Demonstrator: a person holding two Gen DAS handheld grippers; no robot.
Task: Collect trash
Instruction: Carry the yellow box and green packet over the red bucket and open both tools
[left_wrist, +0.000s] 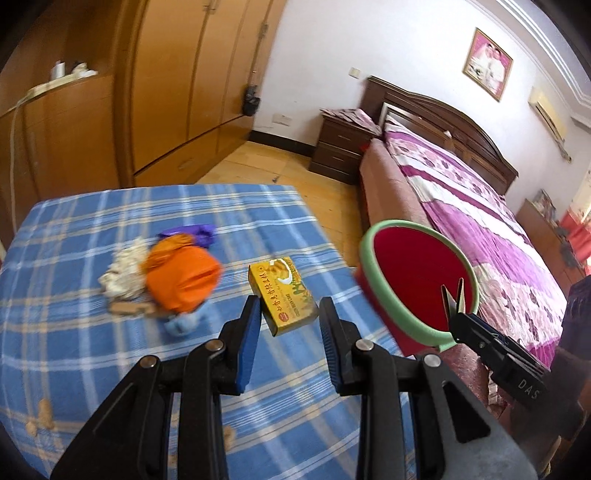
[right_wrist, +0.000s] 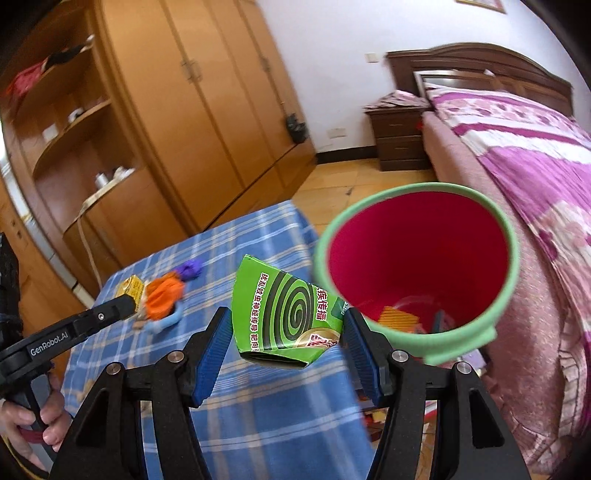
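green mosquito-coil box (right_wrist: 286, 317) sits clamped in your right gripper (right_wrist: 280, 343); red bin (right_wrist: 417, 266) opens just right-forward; left gripper (left_wrist: 286, 325) grips yellow box (left_wrist: 282, 297).

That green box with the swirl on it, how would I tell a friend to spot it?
Start at the table with the blue plaid cloth, then look to the red bin with the green rim beside it. The green box hangs between them, pinched in the right hand-held gripper. Unlike the yellow box, it bears a dark spiral.
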